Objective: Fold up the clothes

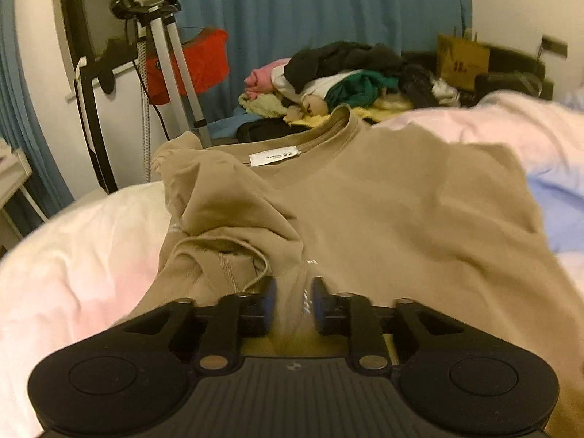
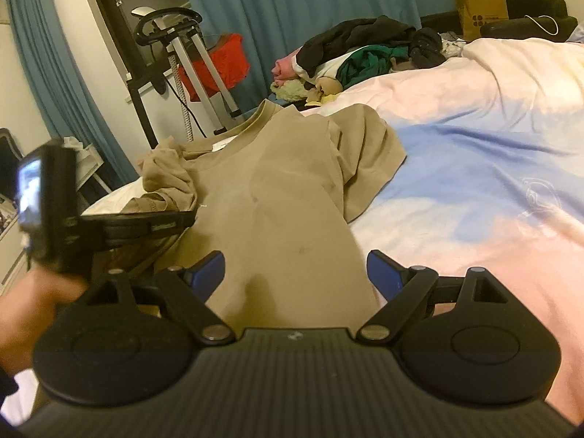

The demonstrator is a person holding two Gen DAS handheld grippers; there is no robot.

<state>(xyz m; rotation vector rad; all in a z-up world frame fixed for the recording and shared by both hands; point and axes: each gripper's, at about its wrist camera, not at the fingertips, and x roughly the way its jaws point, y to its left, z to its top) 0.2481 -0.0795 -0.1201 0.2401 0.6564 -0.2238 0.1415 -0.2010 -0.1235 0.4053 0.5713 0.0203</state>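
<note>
A tan T-shirt point(image 1: 383, 204) lies on the bed, collar and white label point(image 1: 273, 157) at the far end, its left sleeve bunched up. My left gripper point(image 1: 294, 292) is low on the shirt's near part with its pads a narrow gap apart and a ridge of tan cloth between them. In the right wrist view the same shirt point(image 2: 277, 189) lies lengthwise, its right sleeve spread on the cover. My right gripper point(image 2: 294, 266) is open over the shirt's near edge, nothing between its fingers. The left gripper point(image 2: 138, 226) shows at the left, hand-held.
The bed has a pink, white and blue duvet point(image 2: 474, 153). A pile of mixed clothes point(image 2: 357, 54) lies at the far side. A metal stand point(image 2: 197, 62), a red bag point(image 2: 222, 62) and blue curtains point(image 2: 292, 0) stand behind. A brown paper bag point(image 2: 481, 11) is far right.
</note>
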